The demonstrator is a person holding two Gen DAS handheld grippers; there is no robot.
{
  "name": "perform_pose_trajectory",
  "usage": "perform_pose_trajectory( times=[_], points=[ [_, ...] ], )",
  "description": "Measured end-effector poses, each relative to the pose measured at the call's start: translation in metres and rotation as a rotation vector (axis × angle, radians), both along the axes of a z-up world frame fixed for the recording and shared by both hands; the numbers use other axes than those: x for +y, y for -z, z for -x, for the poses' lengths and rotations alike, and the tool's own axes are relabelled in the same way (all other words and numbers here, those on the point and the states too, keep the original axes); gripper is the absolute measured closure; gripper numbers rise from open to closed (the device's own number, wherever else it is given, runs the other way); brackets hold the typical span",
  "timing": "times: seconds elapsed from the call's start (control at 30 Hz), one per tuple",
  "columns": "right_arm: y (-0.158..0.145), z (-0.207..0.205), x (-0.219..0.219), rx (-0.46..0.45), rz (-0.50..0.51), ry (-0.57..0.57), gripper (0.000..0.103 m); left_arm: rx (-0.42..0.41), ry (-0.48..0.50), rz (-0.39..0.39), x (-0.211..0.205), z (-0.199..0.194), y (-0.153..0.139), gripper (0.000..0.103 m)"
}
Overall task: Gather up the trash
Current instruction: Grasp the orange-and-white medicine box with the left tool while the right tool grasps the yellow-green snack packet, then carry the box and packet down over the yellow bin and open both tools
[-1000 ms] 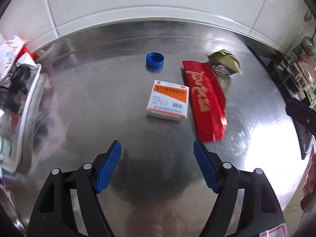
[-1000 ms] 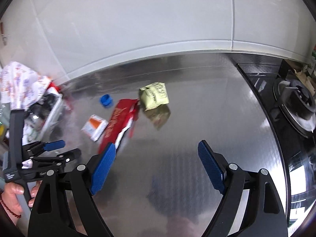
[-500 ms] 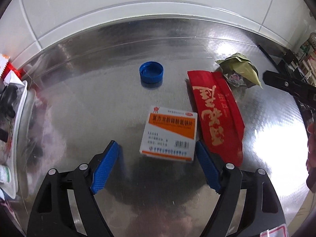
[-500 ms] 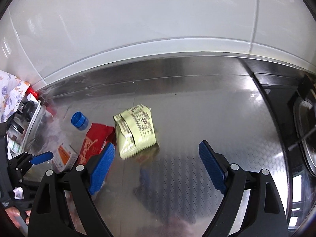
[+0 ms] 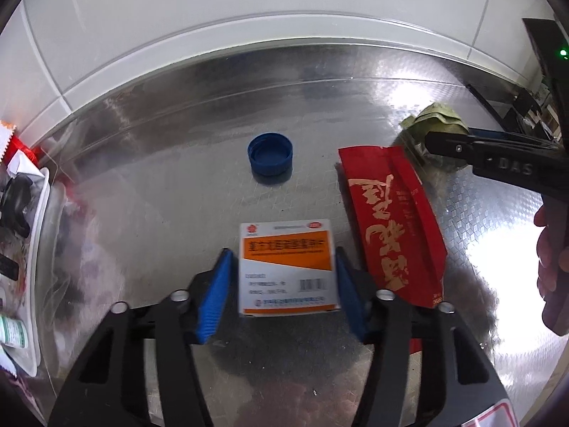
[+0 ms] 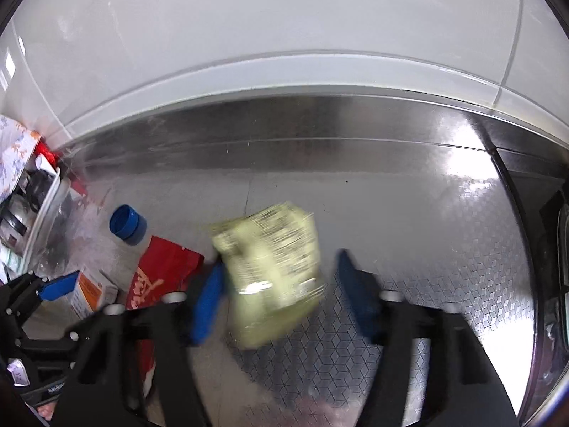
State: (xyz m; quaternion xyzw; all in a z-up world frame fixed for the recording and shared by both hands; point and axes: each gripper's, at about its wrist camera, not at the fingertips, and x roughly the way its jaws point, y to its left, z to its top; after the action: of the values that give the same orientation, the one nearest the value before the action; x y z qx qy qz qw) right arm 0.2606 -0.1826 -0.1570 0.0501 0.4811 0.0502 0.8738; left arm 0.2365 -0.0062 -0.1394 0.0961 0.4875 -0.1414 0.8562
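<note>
On the steel counter, a white and orange medicine box (image 5: 288, 267) lies between the blue pads of my left gripper (image 5: 282, 286), which is closing around it; a narrow gap still shows on the left side. Beside it lie a red foil packet (image 5: 394, 224) and a blue bottle cap (image 5: 271, 153). A yellow-green crumpled wrapper (image 6: 270, 259) sits between the pads of my right gripper (image 6: 281, 295), which is open around it with a gap on the right. The wrapper (image 5: 439, 122) also shows in the left wrist view, behind the right gripper's finger.
A white tray (image 5: 39, 249) full of collected trash stands at the left edge, also in the right wrist view (image 6: 46, 206). A white tiled wall (image 6: 284, 35) backs the counter. A dark stove (image 6: 558, 242) lies at the right edge.
Both grippers moved forward and down to the counter. The left jaws narrowed around the medicine box. The right jaws narrowed around the yellow-green wrapper.
</note>
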Motion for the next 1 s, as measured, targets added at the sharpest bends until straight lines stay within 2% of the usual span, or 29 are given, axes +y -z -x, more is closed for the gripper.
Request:
perform_pose_trajectory(
  times=[0.2, 0.53, 0.8, 1.0],
  points=[
    [-0.003, 0.014, -0.009, -0.005, -0.027, -0.001, 0.068, -0.006, -0.001, 0.008, 0.003, 0.005, 0.000, 0.053],
    [-0.022, 0.054, -0.018, -0.022, -0.028, 0.021, 0.070, -0.015, 0.013, 0.027, 0.011, 0.033, -0.007, 0.053],
    [-0.043, 0.108, -0.013, -0.047, -0.023, 0.063, 0.070, -0.035, 0.046, 0.078, 0.024, 0.066, -0.029, 0.053],
    [-0.050, 0.152, -0.007, -0.053, -0.022, 0.092, 0.070, -0.056, 0.091, 0.076, 0.022, 0.096, -0.041, 0.053]
  ],
)
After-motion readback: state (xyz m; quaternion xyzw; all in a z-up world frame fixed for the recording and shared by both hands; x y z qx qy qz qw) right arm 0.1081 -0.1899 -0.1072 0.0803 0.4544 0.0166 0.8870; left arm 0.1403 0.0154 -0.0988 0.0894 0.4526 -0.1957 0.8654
